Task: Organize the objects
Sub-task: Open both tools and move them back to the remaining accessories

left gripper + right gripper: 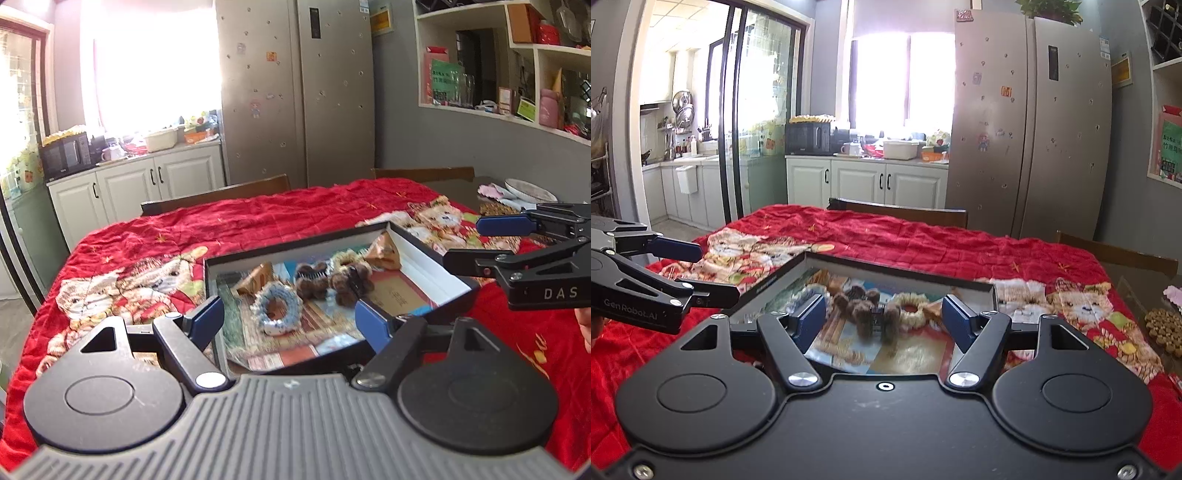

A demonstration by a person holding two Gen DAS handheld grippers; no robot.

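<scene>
A shallow black box with a white inner wall lies on the red quilted table cover. Inside it are a blue-and-white scrunchie, brown furry hair clips, a cream scrunchie and two brown wrapped packets. My left gripper is open above the box's near edge, nothing between its blue pads. My right gripper hangs open at the box's right side. In the right wrist view the box rim, brown clips and cream scrunchie lie beyond my open right gripper; the left gripper is at far left.
Dark wooden chairs stand along the table's far side. A white plate and a beaded mat sit at the table's right end. Behind are a steel fridge and white cabinets.
</scene>
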